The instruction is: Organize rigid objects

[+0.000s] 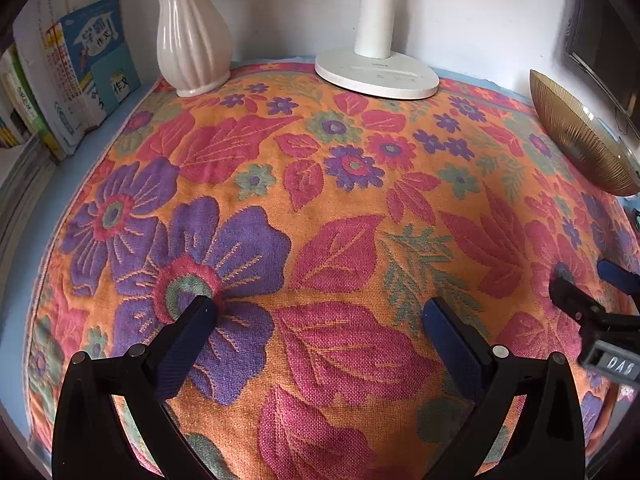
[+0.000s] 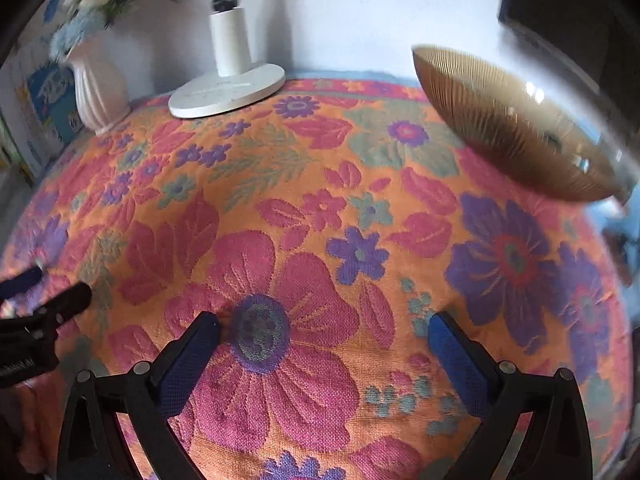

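Amber ribbed glass — that is what the bowl [image 2: 516,128] looks like, a wide shallow dish sitting at the far right edge of the table, on the flowered woven cloth [image 1: 320,240]. It is likely rigid, fairly heavy for its size, smooth and breakable; its fine ribs may give the pads a little bite, but the thin rim is probably the only place two fingers can close on, best taken at the near edge. The right gripper [image 2: 324,332] hovers over the cloth with its jaws spread wide and nothing between them; the left gripper [image 1: 320,316] is likewise wide and empty, lower left of the bowl. Between the right gripper and the bowl lies only bare cloth. Along the back stand a white fluted vase [image 1: 192,36] and a white lamp base [image 1: 376,74] — both well apart from the bowl — with books [image 1: 84,68] at the far left.
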The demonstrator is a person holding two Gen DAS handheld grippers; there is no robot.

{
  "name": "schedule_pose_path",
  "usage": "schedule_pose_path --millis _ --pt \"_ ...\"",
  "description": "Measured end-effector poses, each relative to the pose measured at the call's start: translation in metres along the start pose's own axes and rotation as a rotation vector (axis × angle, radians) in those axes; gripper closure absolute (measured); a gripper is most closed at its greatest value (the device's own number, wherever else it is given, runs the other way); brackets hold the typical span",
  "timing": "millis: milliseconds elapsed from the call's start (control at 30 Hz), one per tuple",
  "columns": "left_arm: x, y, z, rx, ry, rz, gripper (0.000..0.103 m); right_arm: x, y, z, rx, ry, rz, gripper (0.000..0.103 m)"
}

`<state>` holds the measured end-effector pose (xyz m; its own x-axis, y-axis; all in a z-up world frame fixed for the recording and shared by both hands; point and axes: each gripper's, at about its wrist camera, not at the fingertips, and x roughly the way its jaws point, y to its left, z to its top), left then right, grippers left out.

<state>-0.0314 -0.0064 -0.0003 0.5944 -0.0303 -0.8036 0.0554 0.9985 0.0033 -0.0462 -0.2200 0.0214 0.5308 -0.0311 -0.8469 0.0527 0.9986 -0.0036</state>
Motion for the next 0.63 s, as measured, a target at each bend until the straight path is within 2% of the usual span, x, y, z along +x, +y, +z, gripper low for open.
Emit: schedule_pose_path --millis 233,633 --pt "0.0002 0.0003 0.0 0.01 0.003 -0.005 0.0 -0.0008 0.0049 -0.0036 -0.01 -0.043 -0.012 0.0" --pt "0.0023 0.0006 0.0017 0.021 0.005 -0.008 0.0 -0.0042 0.0038 -0.0051 -0.005 -0.041 -0.004 0.0"
